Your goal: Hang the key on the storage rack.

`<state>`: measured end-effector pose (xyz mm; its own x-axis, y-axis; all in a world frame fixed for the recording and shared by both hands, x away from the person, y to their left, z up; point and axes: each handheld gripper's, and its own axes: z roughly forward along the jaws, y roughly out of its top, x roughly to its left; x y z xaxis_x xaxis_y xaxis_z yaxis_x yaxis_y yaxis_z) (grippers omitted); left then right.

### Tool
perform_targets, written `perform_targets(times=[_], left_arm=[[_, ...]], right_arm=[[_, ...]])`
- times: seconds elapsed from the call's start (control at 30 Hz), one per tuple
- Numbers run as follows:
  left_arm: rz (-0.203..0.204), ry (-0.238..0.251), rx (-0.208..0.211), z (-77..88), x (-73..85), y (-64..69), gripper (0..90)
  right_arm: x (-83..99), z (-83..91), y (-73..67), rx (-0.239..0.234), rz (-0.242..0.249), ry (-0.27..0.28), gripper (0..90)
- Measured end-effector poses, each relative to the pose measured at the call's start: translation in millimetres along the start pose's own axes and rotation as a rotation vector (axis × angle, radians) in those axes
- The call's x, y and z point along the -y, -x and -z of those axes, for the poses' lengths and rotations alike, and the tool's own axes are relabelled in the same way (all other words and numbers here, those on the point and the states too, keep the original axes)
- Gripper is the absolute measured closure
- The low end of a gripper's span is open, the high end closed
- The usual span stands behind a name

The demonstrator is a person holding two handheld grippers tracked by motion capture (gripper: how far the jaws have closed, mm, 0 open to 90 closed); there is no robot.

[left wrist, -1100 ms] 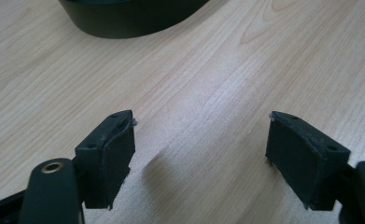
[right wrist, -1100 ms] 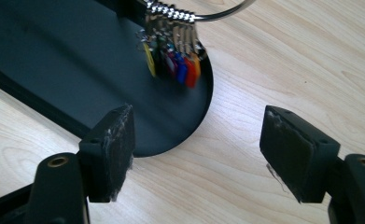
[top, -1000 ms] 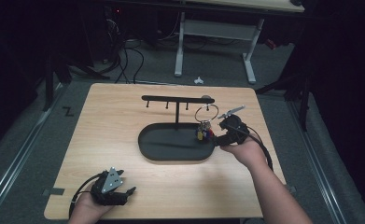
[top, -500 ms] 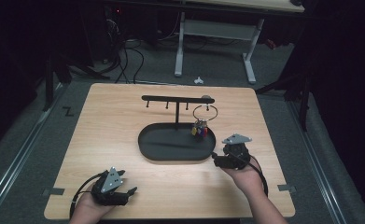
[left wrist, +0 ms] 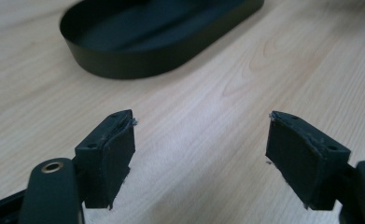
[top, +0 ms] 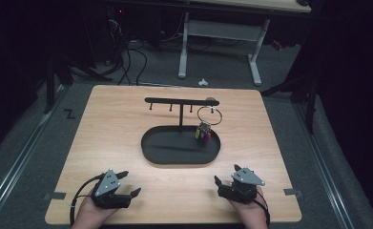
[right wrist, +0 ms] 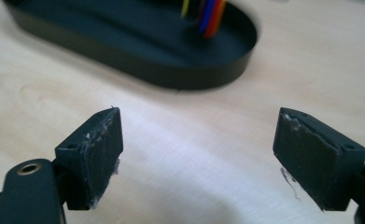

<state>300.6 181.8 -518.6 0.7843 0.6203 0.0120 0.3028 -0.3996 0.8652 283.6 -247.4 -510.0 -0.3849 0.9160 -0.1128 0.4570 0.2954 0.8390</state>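
A black oval tray (top: 148, 151) stands mid-table with a T-shaped hook rack (top: 174, 100) rising from it. A key ring (top: 208, 116) with coloured tags (top: 203, 134) hangs from the rack's right end over the tray. My left gripper (top: 131, 182) rests near the table's front left, open and with nothing in it. My right gripper (top: 226, 174) is at the front right, open; its jaws have just been opening with nothing between them. In the left gripper view the open left gripper (left wrist: 201, 135) faces the tray (left wrist: 138, 65). Beyond the right gripper (right wrist: 196, 135) lie the tray (right wrist: 171, 77) and tags (right wrist: 208, 14).
The wooden table (top: 108, 124) has bare surface around the tray. Behind it stand a white desk frame (top: 222, 33) and loose cables (top: 127, 57) on the grey floor. A small white object (top: 203, 82) lies on the floor past the far edge.
My right gripper has drawn back from the key ring at the rack to the table's near edge and come down. The key ring stays hanging. The left gripper has not moved.
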Motion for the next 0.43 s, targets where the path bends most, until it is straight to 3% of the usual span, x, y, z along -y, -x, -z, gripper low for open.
perform_targets(times=[0.07,0.13,0.3,0.43], left_arm=[[0.032,0.044,-0.001,3.7,-1.0,-2.1,24.2],[0.040,0.069,-0.004,6.9,-0.4,-3.1,24.3],[0.051,0.076,-0.009,9.2,1.1,-6.0,24.3],[0.035,0.069,-0.013,9.1,1.3,-6.0,24.1]], right_arm=[[1.3,-2.9,0.8,-0.013,-0.028,-0.011,16.0],[3.3,-7.0,-0.3,-0.029,-0.016,-0.022,15.9],[6.1,-12.5,-0.4,-0.051,-0.029,-0.047,15.9],[5.9,-15.4,-0.5,-0.047,-0.035,-0.060,15.9]])
